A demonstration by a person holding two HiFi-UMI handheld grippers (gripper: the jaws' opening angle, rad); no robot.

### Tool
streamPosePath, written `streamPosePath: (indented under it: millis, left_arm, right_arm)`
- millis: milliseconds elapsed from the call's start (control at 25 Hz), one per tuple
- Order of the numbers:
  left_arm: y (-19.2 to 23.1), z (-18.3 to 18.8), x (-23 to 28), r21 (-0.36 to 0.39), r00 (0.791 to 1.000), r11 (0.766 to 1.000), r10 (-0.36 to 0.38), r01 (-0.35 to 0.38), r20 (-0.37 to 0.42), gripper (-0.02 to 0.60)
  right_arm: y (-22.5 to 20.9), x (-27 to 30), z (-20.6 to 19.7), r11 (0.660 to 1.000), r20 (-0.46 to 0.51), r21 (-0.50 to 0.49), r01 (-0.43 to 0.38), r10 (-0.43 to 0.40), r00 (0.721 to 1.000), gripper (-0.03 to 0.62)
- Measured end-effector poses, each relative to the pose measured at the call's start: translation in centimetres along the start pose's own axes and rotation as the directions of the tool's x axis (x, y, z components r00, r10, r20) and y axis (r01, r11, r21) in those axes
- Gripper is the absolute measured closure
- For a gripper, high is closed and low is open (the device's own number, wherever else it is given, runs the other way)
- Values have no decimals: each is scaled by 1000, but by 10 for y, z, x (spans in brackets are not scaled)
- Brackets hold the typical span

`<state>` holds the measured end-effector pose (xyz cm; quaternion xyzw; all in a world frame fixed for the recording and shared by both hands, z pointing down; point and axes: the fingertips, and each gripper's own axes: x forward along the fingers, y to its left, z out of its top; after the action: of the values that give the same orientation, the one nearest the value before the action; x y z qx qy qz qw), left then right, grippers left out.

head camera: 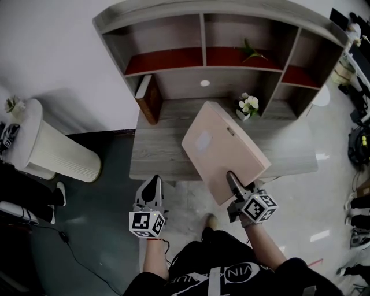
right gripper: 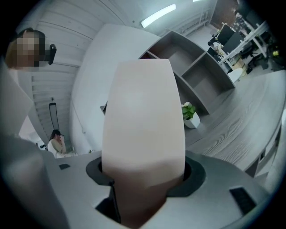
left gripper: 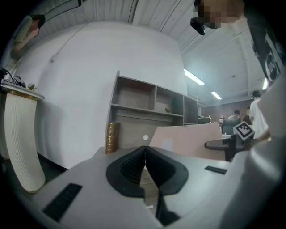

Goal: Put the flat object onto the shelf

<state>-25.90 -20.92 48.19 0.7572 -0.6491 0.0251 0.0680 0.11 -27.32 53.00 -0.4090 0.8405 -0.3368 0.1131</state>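
We stand at a grey wood-grain desk (head camera: 156,156) pushed against a white wall (head camera: 46,46). A grey shelf (head camera: 173,8) with open compartments sits along its back, and the upper compartments have red floors. The floor (head camera: 92,231) is dark on the left and pale and glossy on the right.

The flat object (head camera: 222,147), a pale beige board, hangs tilted over the right half of the desk, not yet on the shelf. Our right gripper (head camera: 234,184) grasps its near edge, jaws clamped on either face. Our left gripper (head camera: 153,188) is clenched on nothing, just off the desk's front edge.

A small pot of white flowers (head camera: 248,106) stands on the desk just past the board's far corner, before the lower right compartment. A brown book (head camera: 151,98) leans at the left of the wide middle bay. A green sprig (head camera: 251,52) lies in an upper compartment. To the left, well apart from the desk, stands a white ribbed pedestal (head camera: 58,153).
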Motion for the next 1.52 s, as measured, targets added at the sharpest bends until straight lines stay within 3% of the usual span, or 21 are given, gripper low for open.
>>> streamPosePath:
  millis: [200,480,800,1080,1280,1520]
  left_arm:
    - [8,-8,5,-18,1000,1000,2,-2,-19,577]
    - [3,-27,17,-15,994,998,-55,54,-93,577]
    - [1,-23,53,-21,983,988,-153,151,-104,569]
    - [5,-26,71,-34,970,977,-212,209,-119,522]
    - [-12,-32,84,-33,943,953,-304,303,-137,414]
    - [-27,-45,95,-25,920,939,-342,344,-190,370]
  right_arm:
    - [-8,31,3,990,23,134,44,-48,999,304]
    - [-9,70,3,937,54,339,89,-114,992,304]
    - [-21,106,-8,827,61,542,150,-216,974,303]
    - [-36,138,-5,749,76,642,162,-272,959,296]
    - [-44,157,-3,672,58,720,176,-311,949,292]
    - [-50,178,-6,581,30,794,180,-332,943,292]
